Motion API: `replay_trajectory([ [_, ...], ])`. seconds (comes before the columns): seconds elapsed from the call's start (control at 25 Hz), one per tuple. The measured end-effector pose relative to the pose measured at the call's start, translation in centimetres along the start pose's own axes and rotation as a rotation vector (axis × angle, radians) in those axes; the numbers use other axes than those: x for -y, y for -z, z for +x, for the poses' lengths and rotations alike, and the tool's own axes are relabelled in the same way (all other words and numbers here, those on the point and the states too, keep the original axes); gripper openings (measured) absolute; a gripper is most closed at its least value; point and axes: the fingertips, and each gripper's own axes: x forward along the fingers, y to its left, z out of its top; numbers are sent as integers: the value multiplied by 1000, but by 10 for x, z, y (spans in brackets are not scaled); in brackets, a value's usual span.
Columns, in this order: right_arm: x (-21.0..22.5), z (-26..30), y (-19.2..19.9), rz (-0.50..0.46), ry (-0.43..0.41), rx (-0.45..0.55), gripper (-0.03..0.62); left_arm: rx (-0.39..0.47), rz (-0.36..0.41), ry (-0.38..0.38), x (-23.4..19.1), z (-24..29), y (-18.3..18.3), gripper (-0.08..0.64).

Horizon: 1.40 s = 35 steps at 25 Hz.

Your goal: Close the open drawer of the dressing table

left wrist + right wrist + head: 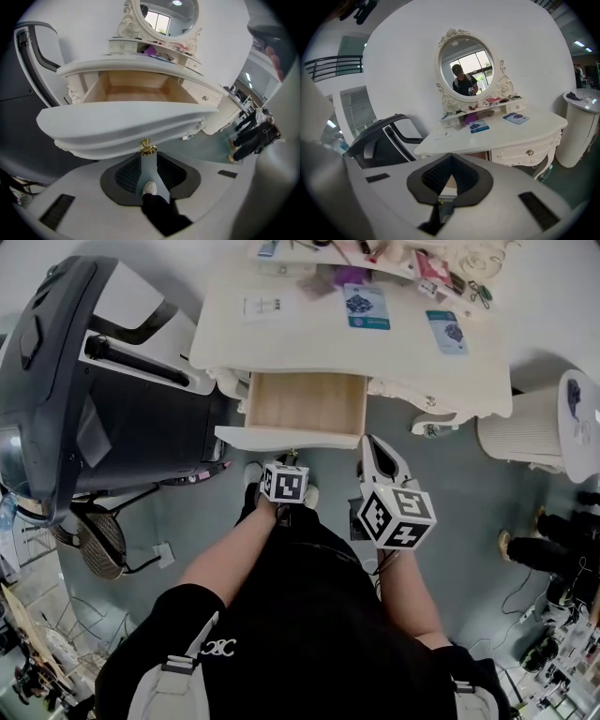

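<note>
drawer stands open: left tongs clasp its knob, right tongs clenched empty; next, a straight push far

Black short-sleeved shirt with white sleeve logo, grey shoulder straps, dark trousers, white shoes.

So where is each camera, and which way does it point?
Head view: on the person's head, looking steeply down at the drawer; arms, torso, left tool and right tool show.
Left gripper view: on the left tool, facing the drawer's knob; a leg and shoe show.
Right gripper view: on the right tool, facing table and mirror, which reflects the person.
Head and left views share the open drawer.
</note>
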Motion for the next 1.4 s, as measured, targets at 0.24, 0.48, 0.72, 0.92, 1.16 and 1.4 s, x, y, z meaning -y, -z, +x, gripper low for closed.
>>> replay_trajectory([
  [0.24, 12, -2, 10, -6, 24, -25, 9, 36, -44, -49, -3, 8, -3, 94],
  [0.48, 21, -6, 7, -34, 54, -18, 9, 49, -50, -40, -7, 18, -23, 86],
  [0.72, 29, -7, 9, -17, 72, -23, 9, 86, -74, -45, -17, 31, -60, 84],
  [0.92, 41, -6, 6, -15, 89, -20, 9, 119, -66, -52, -25, 44, -95, 84],
  [1.16, 55, -2, 3, -24, 107, -23, 9, 162, -57, -61, -36, 59, -134, 84],
  [1.4, 65, 7, -2, -21, 117, -7, 9, 192, -48, -65, -44, 70, -164, 85],
])
